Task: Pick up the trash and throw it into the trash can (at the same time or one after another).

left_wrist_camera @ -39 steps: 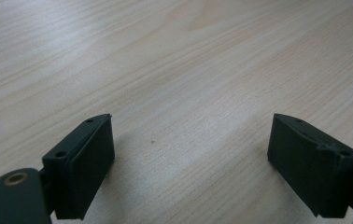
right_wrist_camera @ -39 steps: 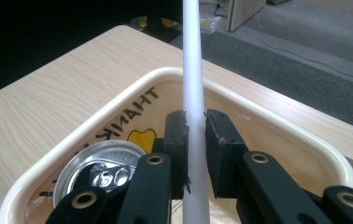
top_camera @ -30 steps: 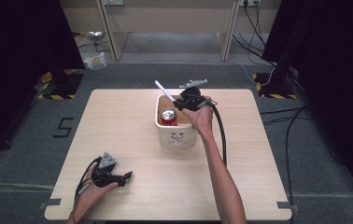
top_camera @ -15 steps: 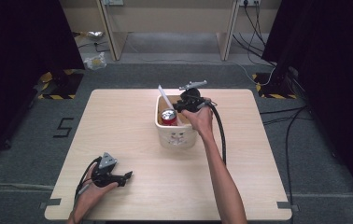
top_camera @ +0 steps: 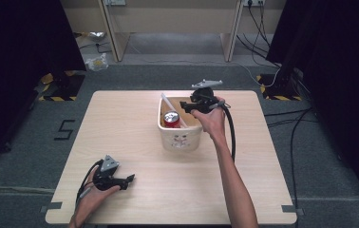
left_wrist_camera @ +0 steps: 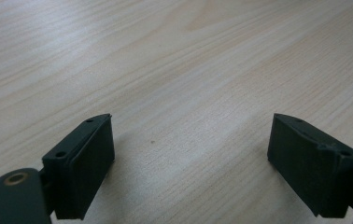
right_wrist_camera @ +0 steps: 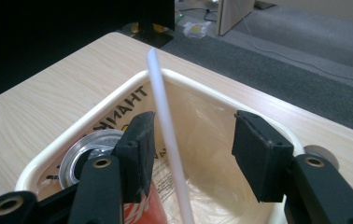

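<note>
The bench (top_camera: pixel 120 123) is pale wood with a fine grain, set on grey carpet (top_camera: pixel 25 142). Black curtains close the room on both sides, a light wooden desk stands at the far wall, and yellow-and-black striped tape (top_camera: pixel 56 85) marks the floor off the bench's far-left corner.

My left gripper (top_camera: pixel 113 178) rests low on the bench near its near-left corner, jaws spread wide with nothing but bare wood between them.

Toward the middle of the far half stands a cream tub (top_camera: pixel 180 137) with a clear plastic liner. A red can (top_camera: pixel 172 118) sits upright in its left part, silver top up. A white straw (top_camera: pixel 167 102) leans in the tub, its long axis running from down inside, near the can, up and out over the far-left rim, with the free end pointing far-left.

My right gripper (top_camera: pixel 187 105) hovers over the tub's far-right rim. In the right gripper view its jaws are released, and the straw rises between them, closer to one jaw; I cannot tell whether it touches.
</note>
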`<state>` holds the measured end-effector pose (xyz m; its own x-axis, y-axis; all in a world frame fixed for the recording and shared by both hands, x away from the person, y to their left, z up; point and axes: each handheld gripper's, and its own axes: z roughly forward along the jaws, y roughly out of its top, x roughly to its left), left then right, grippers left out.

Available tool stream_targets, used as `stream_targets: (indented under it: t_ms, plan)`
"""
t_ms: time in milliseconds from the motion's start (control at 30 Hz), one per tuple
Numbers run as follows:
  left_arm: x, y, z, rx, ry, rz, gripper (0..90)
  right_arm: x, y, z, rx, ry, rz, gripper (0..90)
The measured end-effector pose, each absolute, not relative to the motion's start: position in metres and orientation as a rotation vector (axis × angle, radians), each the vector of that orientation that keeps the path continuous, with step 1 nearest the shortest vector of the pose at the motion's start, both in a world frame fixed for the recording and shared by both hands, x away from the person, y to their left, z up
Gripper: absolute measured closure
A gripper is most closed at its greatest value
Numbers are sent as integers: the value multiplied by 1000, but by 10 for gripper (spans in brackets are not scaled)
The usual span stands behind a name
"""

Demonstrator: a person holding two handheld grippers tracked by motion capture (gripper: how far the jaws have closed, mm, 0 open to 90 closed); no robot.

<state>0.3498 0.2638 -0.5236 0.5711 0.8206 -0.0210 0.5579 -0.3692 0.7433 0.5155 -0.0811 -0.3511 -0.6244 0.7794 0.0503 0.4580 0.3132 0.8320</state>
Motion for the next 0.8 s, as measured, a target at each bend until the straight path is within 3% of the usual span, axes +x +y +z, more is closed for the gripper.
stream_targets:
  t_ms: [800]
  plan:
    - [350,264,-524,2074,1098,463,139,498,-141,-349,1178,2112,1237,450]
